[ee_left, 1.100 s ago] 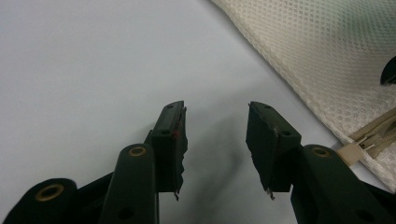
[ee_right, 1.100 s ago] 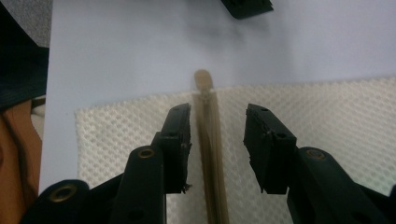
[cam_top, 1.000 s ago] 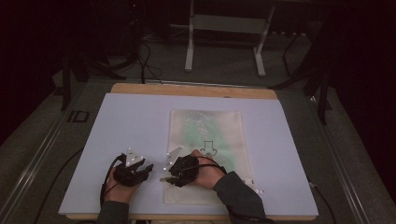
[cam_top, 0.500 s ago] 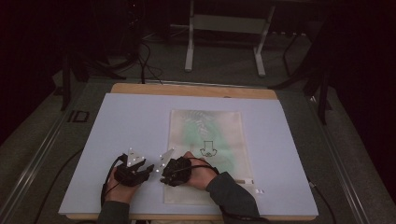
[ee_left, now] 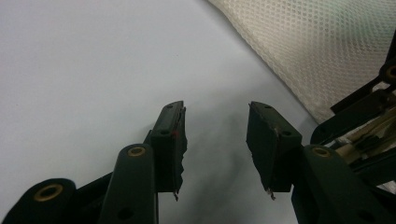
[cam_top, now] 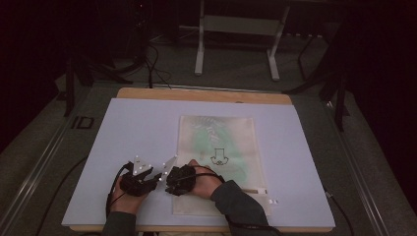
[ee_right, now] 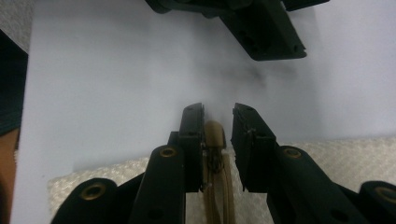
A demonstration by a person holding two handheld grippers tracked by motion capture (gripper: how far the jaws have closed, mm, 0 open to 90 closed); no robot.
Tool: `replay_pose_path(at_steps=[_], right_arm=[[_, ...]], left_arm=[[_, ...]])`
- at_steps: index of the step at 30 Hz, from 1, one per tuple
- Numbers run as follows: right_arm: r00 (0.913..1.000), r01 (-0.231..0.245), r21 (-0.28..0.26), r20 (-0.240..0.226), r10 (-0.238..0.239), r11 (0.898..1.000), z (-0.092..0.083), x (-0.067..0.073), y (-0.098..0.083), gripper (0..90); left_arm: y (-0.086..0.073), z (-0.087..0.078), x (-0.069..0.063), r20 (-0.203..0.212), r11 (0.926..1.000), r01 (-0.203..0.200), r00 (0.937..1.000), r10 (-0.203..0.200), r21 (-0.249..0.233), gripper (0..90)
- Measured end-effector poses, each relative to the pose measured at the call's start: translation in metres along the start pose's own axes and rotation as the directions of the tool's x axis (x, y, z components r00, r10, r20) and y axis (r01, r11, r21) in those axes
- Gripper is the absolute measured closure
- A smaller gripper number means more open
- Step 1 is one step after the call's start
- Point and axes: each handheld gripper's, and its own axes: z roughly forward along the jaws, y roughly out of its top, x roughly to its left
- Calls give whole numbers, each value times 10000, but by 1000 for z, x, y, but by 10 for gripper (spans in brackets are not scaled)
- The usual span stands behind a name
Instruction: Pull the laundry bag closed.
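A cream mesh bag [cam_top: 221, 142] with green cloth inside lies flat on the white table [cam_top: 137, 128]. My right gripper [cam_top: 169, 179] sits at the bag's near left edge and points left. In the right gripper view its jaws [ee_right: 218, 116] stand narrow, having closed in, with the beige zipper pull [ee_right: 215, 133] pinched between the pads, over the mesh [ee_right: 116, 177]. My left gripper [cam_top: 140, 166] rests just left of it on bare table. Its jaws [ee_left: 215, 121] are open with nothing between them, and the bag's corner [ee_left: 327, 46] lies to their right.
The left gripper's jaw [ee_right: 266, 32] hangs close ahead of the right one. A metal stand [cam_top: 236, 29] and cables [cam_top: 152, 64] lie on the floor beyond the table's far wooden edge [cam_top: 206, 94]. Small white tags [cam_top: 271, 201] lie by the bag's near right corner.
The right hand has slid left along the bag's near edge, closer to the left gripper. The left hand has stayed put.
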Motion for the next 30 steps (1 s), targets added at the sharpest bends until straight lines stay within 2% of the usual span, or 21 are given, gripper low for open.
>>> replay_pose_path(at_steps=[2, 5, 15, 18, 22, 30], right_arm=[[9999, 108, -13, -10, -108, 9999, 0, 0, 1, 802], [9998, 220, 10, -7, -220, 9998, 0, 1, 1, 811], [10000, 4, -779, -14, -5, 9970, -19, 4, -3, 812], [9999, -29, -1007, 103, 40, 9949, -26, 5, -11, 811], [9997, -140, -1045, 180, 160, 9944, -32, 8, -22, 810], [9987, -512, -1003, 11, 516, 9936, -29, 5, -36, 809]], left_arm=[[0, 0, 0, 0, 10000, 9, 10000, -9, -23, 564], [0, 0, 0, -1, 10000, 17, 10000, -17, -41, 564], [0, -1, -1, 9, 10000, -2, 10000, 2, -58, 564], [0, -2, -1, 113, 10000, -51, 9999, 52, -76, 582], [1, -1, -4, 260, 9999, -140, 9996, 142, -73, 604], [2, 0, -12, 456, 9996, -279, 9986, 283, -78, 608]])
